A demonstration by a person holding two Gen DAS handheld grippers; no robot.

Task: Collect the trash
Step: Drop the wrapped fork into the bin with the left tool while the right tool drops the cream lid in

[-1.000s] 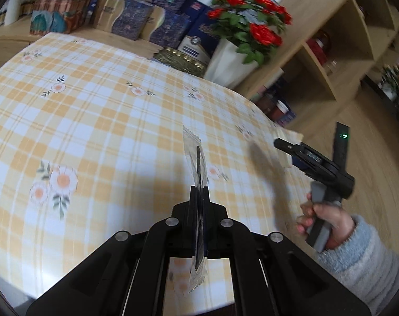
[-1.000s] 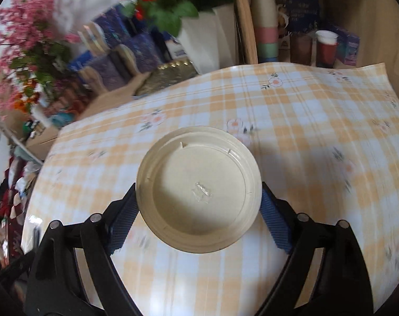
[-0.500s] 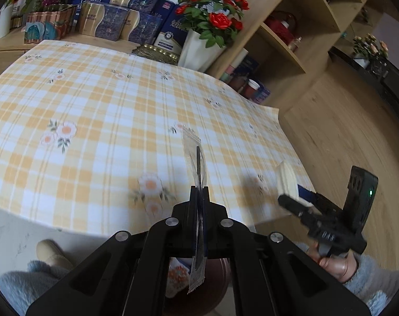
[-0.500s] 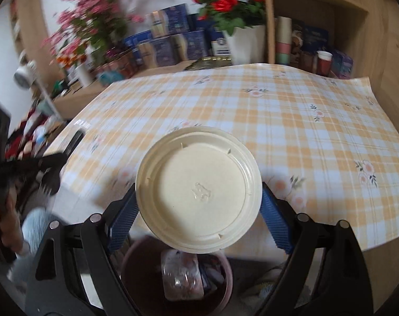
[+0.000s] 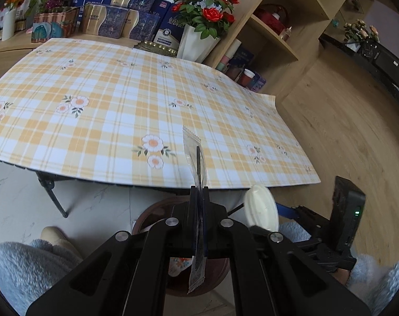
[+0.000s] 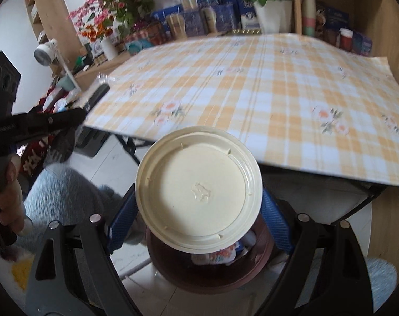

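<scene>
A cream-coloured round plastic lid (image 6: 198,193) sits clamped by its rim between the blue-padded fingers (image 6: 274,220) of the right gripper (image 6: 198,216), its flat face turned toward the camera and an embossed mark at its centre. The jaws stand wide, pressed on opposite edges of the lid. Directly below it, on the pale tiled floor, stands a dark reddish-brown round bin (image 6: 212,268) with crumpled wrappers, one floral-printed, lying inside.

In the left wrist view the same lid (image 5: 261,212) appears edge-on at the right, just beyond the table's near edge. The left gripper (image 5: 198,192) has its jaws pressed together on a thin, clear plastic sachet with serrated ends and a dark strip inside (image 5: 195,158); the sachet stands upright, its top reaching up in front of the tablecloth and its lower end hanging below the fingers, above the bin (image 5: 157,210).

Beyond both grippers lies a table covered in a yellow-and-white checked cloth printed with small flowers (image 5: 120,100). At its far side stand a white vase of red roses (image 5: 199,42) and a row of blue and gold gift boxes (image 5: 125,18), with a light wooden shelf unit (image 5: 278,26) to the right. A fluffy pale blue sleeve (image 6: 65,189) and a hand (image 6: 8,197) on the left gripper's handle show at the left of the right wrist view.
</scene>
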